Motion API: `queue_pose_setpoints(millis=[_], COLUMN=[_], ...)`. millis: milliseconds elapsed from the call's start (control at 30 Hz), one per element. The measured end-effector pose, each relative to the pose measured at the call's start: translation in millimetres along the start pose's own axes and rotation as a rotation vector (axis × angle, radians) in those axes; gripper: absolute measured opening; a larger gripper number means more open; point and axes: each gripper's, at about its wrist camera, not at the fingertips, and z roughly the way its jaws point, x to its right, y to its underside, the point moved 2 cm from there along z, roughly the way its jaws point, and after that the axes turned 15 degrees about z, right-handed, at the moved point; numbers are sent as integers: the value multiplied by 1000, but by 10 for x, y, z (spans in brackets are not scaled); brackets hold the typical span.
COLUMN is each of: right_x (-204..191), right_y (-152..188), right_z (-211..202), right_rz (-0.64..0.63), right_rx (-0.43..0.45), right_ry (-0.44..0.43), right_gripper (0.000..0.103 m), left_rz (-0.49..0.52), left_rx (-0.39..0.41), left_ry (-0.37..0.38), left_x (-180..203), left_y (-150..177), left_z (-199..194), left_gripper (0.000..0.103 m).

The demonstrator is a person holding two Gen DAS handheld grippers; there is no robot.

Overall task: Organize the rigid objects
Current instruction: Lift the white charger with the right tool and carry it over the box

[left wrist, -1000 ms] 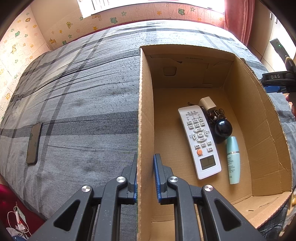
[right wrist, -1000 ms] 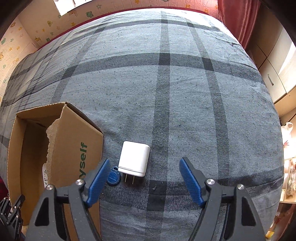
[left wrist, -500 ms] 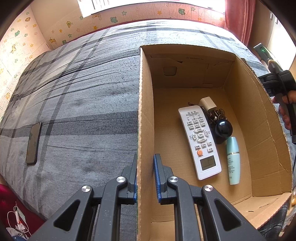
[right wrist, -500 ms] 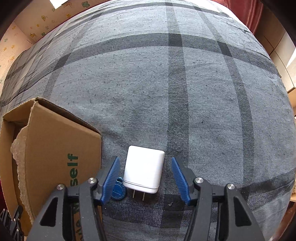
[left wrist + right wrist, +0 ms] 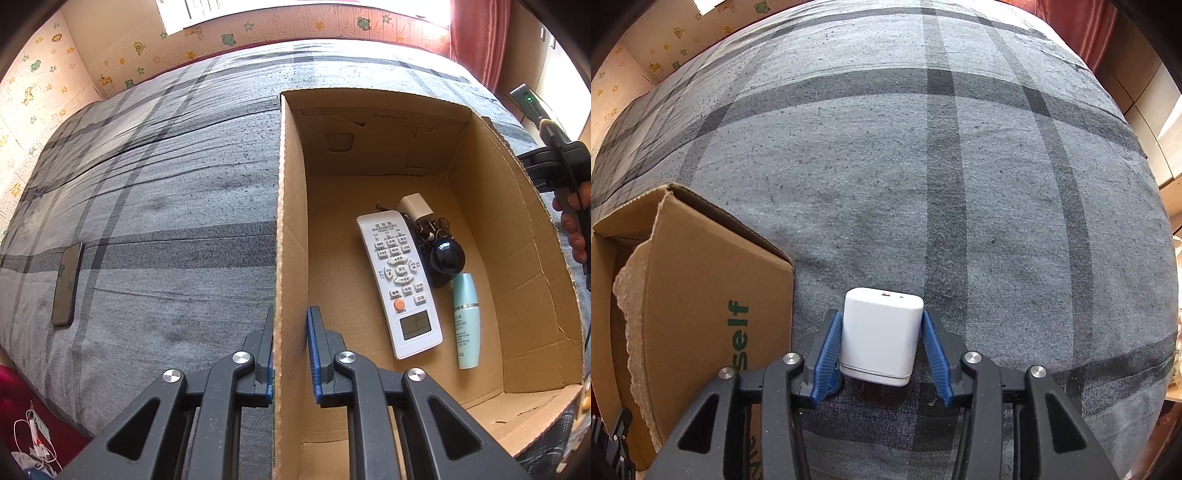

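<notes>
In the left wrist view, a bed (image 5: pixel 155 221) covered in a grey sheet with darker crossing bands fills most of the room, backed by a cream wall (image 5: pixel 110 55) printed with small animals and stars, a bright window above it and a red curtain (image 5: pixel 476 33) at the far right. A dark phone (image 5: pixel 67 283) lies flat on the sheet near the left edge. An open cardboard box (image 5: pixel 517 266) sits on the bed, and the left gripper (image 5: pixel 290 354) is clamped together on its near side wall. On the box floor lie a white remote control (image 5: pixel 399 280) with an orange button and unreadable key labels, a small white plug, a bunch of keys, a dark round ball (image 5: pixel 447 256) and a pale green tube (image 5: pixel 467 321) whose print is too small to read. A hand (image 5: pixel 572 229) shows at the right edge. In the right wrist view, the same sheet spreads out, with pale cupboards at the far right. The right gripper (image 5: pixel 882 350) is closing, its blue fingers (image 5: pixel 827 354) on either side of a white charger (image 5: pixel 881 339) lying on the sheet just beside the box (image 5: pixel 701 295), and apparently touching its sides. Green letters on the box read "self".
</notes>
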Motion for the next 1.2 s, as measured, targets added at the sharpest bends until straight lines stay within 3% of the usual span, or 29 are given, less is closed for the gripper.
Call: queue_pose_setpoints(millis=[667,1200], right_x=[19,-449], right_y=[95,331], right_z=[-712,-1479], right_rz=[-24,-148], right_rx=[71,151], right_ry=[-4,-50], right_gripper=[47,47], left_rz=[2,1], left_rx=[3,4], left_ry=[-1,2], left_x=[-1,-14], left_y=[1,-2], left_z=[-9,-6], left_gripper=[15,15])
